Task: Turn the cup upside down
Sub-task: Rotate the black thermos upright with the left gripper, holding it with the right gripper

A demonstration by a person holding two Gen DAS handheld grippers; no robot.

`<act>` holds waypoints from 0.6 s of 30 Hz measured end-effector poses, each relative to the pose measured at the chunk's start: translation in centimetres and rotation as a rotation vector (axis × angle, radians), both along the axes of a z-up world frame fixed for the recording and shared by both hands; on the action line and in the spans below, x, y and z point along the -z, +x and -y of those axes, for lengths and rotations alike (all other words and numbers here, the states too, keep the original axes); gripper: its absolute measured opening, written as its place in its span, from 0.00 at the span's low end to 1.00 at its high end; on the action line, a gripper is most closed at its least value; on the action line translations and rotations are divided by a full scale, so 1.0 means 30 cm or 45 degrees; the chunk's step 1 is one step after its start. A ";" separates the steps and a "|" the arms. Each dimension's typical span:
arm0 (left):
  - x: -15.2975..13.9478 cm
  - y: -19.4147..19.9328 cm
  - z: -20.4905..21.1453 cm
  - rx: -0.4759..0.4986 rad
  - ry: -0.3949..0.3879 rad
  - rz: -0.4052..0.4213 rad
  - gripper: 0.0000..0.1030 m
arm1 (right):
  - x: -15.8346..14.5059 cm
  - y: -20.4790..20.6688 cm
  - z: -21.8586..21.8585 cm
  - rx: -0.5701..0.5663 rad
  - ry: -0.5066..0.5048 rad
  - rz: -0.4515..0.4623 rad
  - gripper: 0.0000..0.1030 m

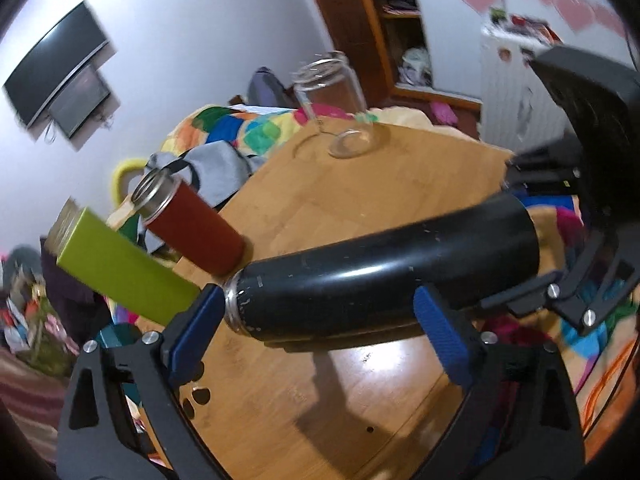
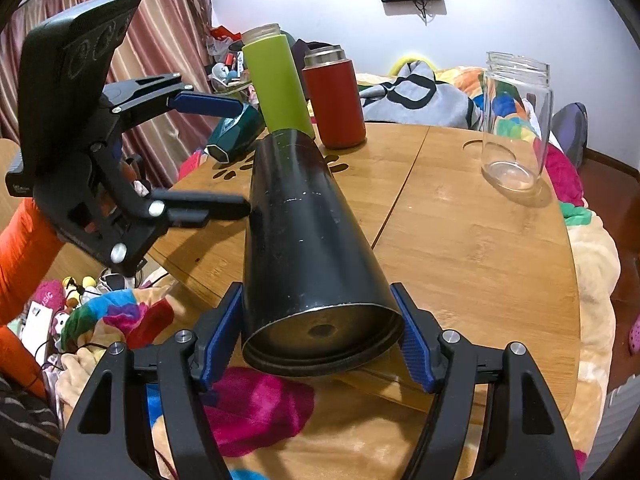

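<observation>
A tall black cup (image 1: pixel 384 280) is held sideways in the air above the wooden table (image 1: pixel 320 208). In the right wrist view my right gripper (image 2: pixel 320 340) is shut on the black cup (image 2: pixel 304 232) near its base, which faces the camera. In the left wrist view my left gripper (image 1: pixel 320 332) has its blue pads on either side of the cup; its jaws stand wide and I cannot tell whether they touch it. In the right wrist view the left gripper (image 2: pixel 236 152) is open, with one finger (image 2: pixel 216 202) against the cup's side.
A green bottle (image 2: pixel 280 88), a red flask (image 2: pixel 334 102) and a teal object (image 2: pixel 236 134) stand at the table's far left. A clear glass jar (image 2: pixel 516 120) stands at the right. Colourful blankets (image 2: pixel 260 404) surround the table.
</observation>
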State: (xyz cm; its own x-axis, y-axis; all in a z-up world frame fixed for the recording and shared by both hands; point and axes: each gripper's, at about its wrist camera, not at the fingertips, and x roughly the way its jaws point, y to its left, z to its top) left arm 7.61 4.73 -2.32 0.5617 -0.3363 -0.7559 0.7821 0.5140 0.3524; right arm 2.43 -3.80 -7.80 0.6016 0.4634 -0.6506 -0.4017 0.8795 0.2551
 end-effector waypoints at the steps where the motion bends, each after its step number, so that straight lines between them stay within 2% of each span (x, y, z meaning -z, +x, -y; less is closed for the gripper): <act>1: 0.001 -0.004 0.009 0.026 0.017 0.003 0.95 | 0.000 0.001 0.001 0.000 -0.004 0.000 0.65; 4: 0.002 -0.002 0.041 0.104 0.066 -0.006 0.95 | 0.000 0.005 0.007 0.010 -0.004 -0.005 0.65; 7: 0.005 0.009 0.065 0.156 0.090 -0.066 0.95 | 0.002 0.011 0.020 0.017 0.029 -0.020 0.65; 12: 0.020 0.004 0.092 0.209 0.165 -0.064 0.96 | 0.003 0.006 0.024 0.025 0.034 -0.019 0.65; 16: 0.095 -0.014 0.122 0.223 0.295 -0.047 0.96 | 0.004 0.007 0.028 0.020 0.056 -0.028 0.63; 18: 0.127 -0.022 0.133 0.229 0.308 -0.035 0.96 | 0.003 0.003 0.024 0.020 0.054 -0.023 0.63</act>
State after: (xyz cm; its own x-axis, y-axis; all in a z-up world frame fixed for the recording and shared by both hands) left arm 6.93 0.74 -6.14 0.4878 -0.2367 -0.8402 0.8638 0.2703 0.4253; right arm 2.52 -4.52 -7.90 0.5970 0.4814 -0.6417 -0.3832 0.8739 0.2991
